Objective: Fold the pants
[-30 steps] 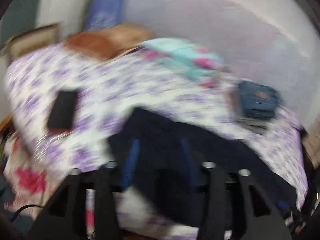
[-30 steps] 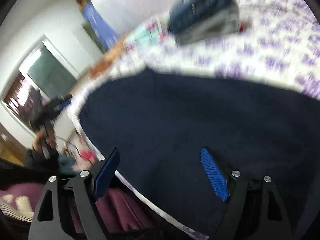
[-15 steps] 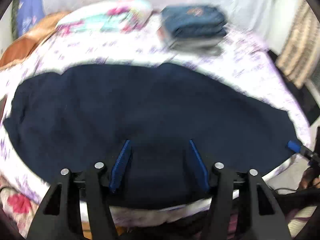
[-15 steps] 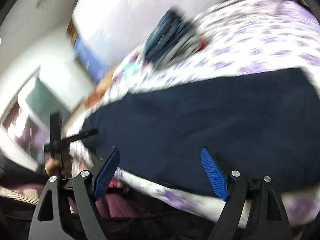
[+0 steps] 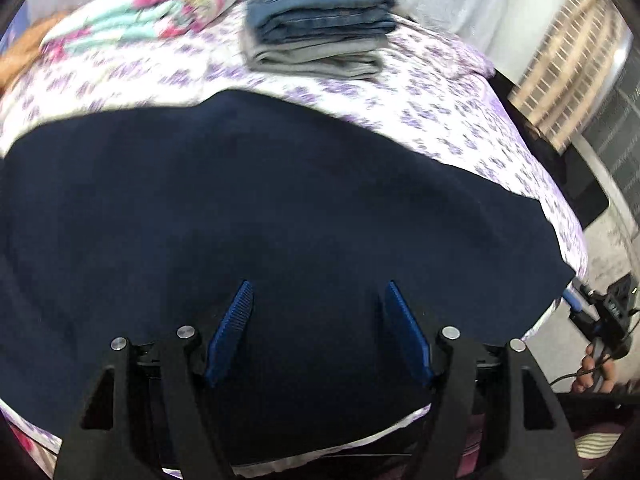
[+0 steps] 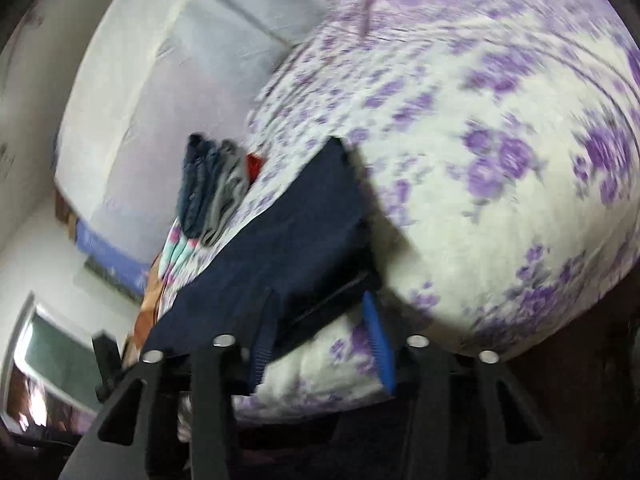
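Dark navy pants point(image 5: 280, 208) lie spread flat across the bed, from left to right in the left wrist view. My left gripper point(image 5: 318, 286) hovers over their near edge around the middle. Its jaws are opening and its blue pads point(image 5: 232, 328) grip nothing. In the same view my right gripper point(image 5: 576, 304) shows at the pants' right end, with a hand behind it. In the right wrist view that end of the pants point(image 6: 304, 232) runs away from the camera. My right gripper point(image 6: 320, 300) is closing with the fabric's near corner between its jaws; a gap still shows beside the right pad point(image 6: 378, 340).
A stack of folded jeans and grey pants point(image 5: 316, 20) sits at the back of the bed, also seen in the right wrist view point(image 6: 212, 188). A pink and teal cloth point(image 5: 148, 12) lies left of it. The purple-flowered sheet point(image 6: 500, 160) drops off at the near bed edge.
My left gripper swung over the pants and came lower, its jaws a little wider. My right gripper rolled, moved to the pants' end and its jaws narrowed sharply.
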`<state>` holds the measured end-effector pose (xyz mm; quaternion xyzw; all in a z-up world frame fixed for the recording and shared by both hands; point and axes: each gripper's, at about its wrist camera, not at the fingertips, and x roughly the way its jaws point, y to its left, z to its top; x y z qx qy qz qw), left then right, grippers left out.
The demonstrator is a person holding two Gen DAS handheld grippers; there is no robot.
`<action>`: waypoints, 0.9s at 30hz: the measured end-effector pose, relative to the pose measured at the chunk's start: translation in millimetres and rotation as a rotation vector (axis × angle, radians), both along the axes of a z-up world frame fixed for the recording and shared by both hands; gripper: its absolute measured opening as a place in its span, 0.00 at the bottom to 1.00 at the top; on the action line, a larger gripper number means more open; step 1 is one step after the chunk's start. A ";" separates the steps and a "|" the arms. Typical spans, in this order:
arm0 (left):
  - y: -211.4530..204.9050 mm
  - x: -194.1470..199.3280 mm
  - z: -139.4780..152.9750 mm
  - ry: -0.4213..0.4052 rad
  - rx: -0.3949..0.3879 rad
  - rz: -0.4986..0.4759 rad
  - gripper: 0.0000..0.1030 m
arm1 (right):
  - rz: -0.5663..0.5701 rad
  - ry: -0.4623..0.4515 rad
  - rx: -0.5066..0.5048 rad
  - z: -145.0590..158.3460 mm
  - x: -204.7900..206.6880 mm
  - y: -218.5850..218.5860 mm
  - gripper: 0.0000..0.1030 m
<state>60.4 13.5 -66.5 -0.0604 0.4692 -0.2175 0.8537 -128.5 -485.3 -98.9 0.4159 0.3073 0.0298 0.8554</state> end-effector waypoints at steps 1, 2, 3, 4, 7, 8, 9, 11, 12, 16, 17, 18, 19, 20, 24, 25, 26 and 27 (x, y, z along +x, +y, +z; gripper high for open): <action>4.8 1.3 -2.2 0.012 -0.021 0.010 0.65 | -0.025 0.011 0.030 -6.7 -0.3 -4.7 0.33; 6.9 1.1 -2.5 0.017 -0.039 0.014 0.65 | -0.056 0.000 0.098 -14.9 -4.4 -11.5 0.31; 9.3 0.1 -2.1 0.017 -0.049 0.015 0.65 | -0.080 -0.014 0.131 -18.9 -7.8 -15.3 0.30; 10.0 -0.7 -2.1 0.014 -0.050 0.015 0.65 | -0.105 -0.030 0.156 -20.3 -14.1 -19.1 0.30; 9.1 -1.2 -2.3 0.012 -0.046 0.012 0.65 | -0.124 -0.042 0.206 -27.3 -26.5 -26.1 0.31; 8.7 -0.7 -2.6 0.013 -0.045 0.011 0.65 | -0.124 -0.035 0.196 -27.7 -27.1 -24.5 0.30; 7.8 -0.7 -3.1 0.013 -0.043 0.009 0.66 | -0.120 -0.036 0.181 -26.4 -27.7 -22.2 0.30; 6.6 -0.6 -2.9 0.013 -0.041 0.008 0.67 | -0.098 -0.026 0.137 -24.1 -21.5 -14.1 0.30; 6.0 -1.0 -2.5 0.012 -0.039 0.006 0.67 | -0.086 -0.025 0.126 -22.1 -16.6 -9.7 0.30; 7.2 -0.7 -2.6 0.016 -0.043 0.003 0.67 | -0.071 0.018 0.083 -20.7 -4.0 -2.7 0.28; 6.8 -0.6 -2.5 0.016 -0.042 0.003 0.67 | -0.067 0.015 0.080 -18.1 -2.0 -3.2 0.28; 6.4 -0.7 -2.4 0.016 -0.041 0.003 0.67 | -0.055 0.003 0.079 -14.6 1.1 -1.5 0.28; 5.9 -0.7 -2.3 0.016 -0.040 0.003 0.67 | -0.043 0.001 0.074 -10.7 3.8 0.1 0.29; 5.4 -0.5 -2.3 0.016 -0.038 0.003 0.67 | -0.036 0.008 0.073 -8.3 8.8 0.7 0.30; 5.0 0.4 -2.8 0.014 -0.037 0.000 0.68 | -0.043 0.015 0.133 -8.5 19.6 -3.1 0.44; 5.6 0.5 -3.1 0.014 -0.039 0.000 0.68 | -0.043 0.019 0.138 -9.7 22.2 -3.4 0.29; 6.0 0.6 -3.4 0.014 -0.042 0.000 0.68 | -0.037 0.025 0.131 -11.1 25.0 -3.1 0.18; 6.3 0.7 -3.6 0.014 -0.043 -0.001 0.68 | -0.024 0.021 0.090 -10.3 24.5 -1.6 0.16</action>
